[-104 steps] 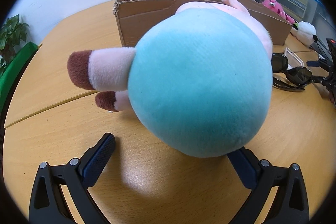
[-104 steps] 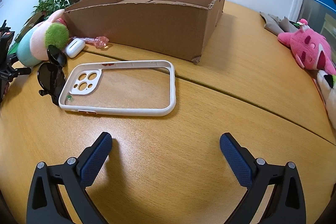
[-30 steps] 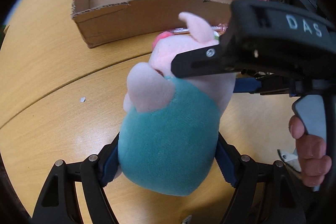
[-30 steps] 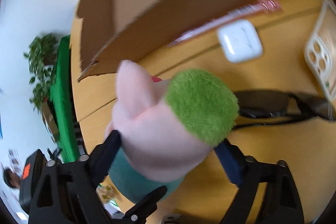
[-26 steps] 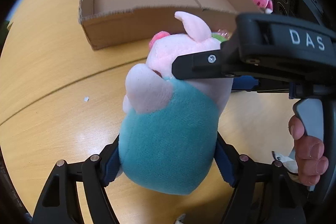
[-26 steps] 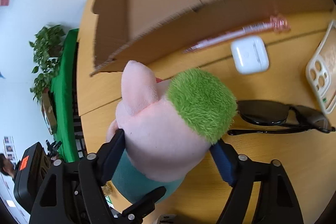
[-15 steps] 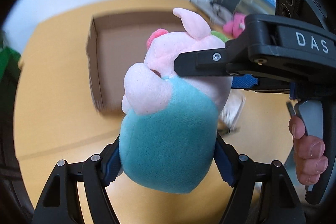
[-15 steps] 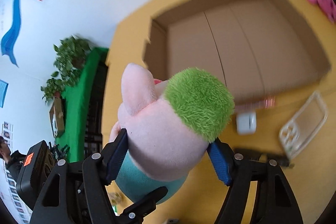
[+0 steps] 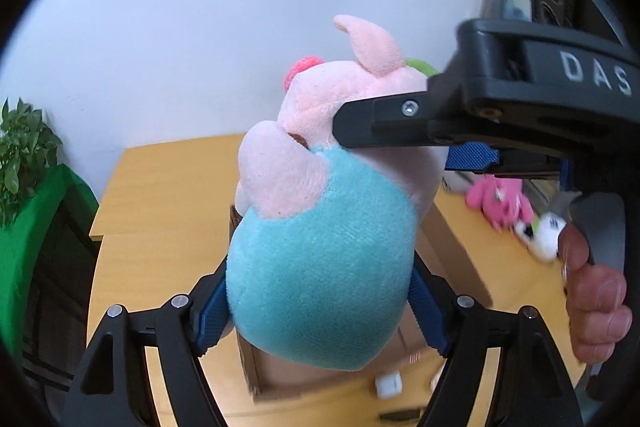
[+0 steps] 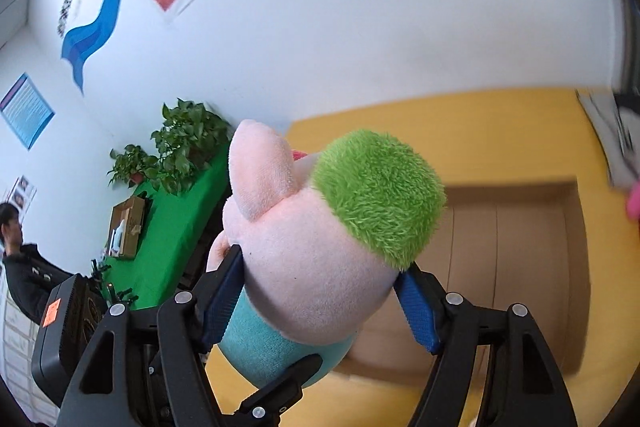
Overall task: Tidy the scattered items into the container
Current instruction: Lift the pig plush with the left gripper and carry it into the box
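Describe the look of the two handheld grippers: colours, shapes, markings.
Both are matte black plastic with angular, silver-screwed finger arms and ribbed blue pads. The right gripper, seen from the left gripper, bears white "DAS" lettering, a grey trigger and a green indicator light.

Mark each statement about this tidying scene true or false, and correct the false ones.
1. Both grippers hold the plush pig. True: the left gripper clamps its teal body, and the right gripper clamps its pink head.
2. The pig already lies inside the cardboard box. False: it is held in the air above the table.
3. The pig has a green tuft on its head. True.
4. The box is full of toys. False: the part of its floor in view is bare.
5. A pink plush toy lies on the table. True.
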The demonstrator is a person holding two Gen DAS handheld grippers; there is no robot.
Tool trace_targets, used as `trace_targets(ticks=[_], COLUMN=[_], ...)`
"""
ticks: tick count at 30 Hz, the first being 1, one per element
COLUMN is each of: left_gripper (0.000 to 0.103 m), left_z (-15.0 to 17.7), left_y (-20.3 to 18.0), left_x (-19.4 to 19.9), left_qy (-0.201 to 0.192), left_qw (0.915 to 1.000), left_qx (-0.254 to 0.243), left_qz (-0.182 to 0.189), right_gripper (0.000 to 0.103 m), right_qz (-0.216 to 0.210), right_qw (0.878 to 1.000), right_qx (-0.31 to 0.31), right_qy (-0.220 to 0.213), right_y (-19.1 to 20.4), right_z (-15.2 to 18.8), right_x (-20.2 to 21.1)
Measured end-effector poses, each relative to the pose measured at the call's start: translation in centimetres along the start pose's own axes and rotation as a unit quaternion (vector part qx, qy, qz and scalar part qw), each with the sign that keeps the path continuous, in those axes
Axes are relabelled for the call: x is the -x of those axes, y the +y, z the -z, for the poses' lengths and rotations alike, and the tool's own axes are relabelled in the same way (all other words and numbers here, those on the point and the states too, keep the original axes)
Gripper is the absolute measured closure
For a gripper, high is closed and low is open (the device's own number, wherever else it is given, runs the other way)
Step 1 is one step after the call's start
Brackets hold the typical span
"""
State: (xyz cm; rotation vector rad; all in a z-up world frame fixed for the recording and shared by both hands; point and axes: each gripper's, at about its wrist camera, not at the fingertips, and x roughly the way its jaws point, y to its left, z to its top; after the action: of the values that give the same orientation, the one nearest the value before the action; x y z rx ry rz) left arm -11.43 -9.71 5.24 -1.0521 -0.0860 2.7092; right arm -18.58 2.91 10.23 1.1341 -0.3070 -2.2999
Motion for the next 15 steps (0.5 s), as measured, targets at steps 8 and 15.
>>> trace_targets(ticks=[8, 15], left_gripper=[0.026, 0.026], left_z=[-3.1, -0.6], left_y=[2.6, 4.7], left_x=[-7.2, -14.5], left_qy=[0.042, 0.098], left_qw=[0.9955, 0.9863], left_qx=[0.085, 0.129], left_qz=[-0.012, -0.031], right_gripper=[0.026, 0.027], right_qz=[-0.015, -0.02], right_qw=[0.999, 0.995], right_qx=[0.033, 0.033], right_qy=[0.035, 0.091], right_y=[-2.9, -7.2], right_z=[-4.8, -4.8], right_x=[-7.5, -15.1])
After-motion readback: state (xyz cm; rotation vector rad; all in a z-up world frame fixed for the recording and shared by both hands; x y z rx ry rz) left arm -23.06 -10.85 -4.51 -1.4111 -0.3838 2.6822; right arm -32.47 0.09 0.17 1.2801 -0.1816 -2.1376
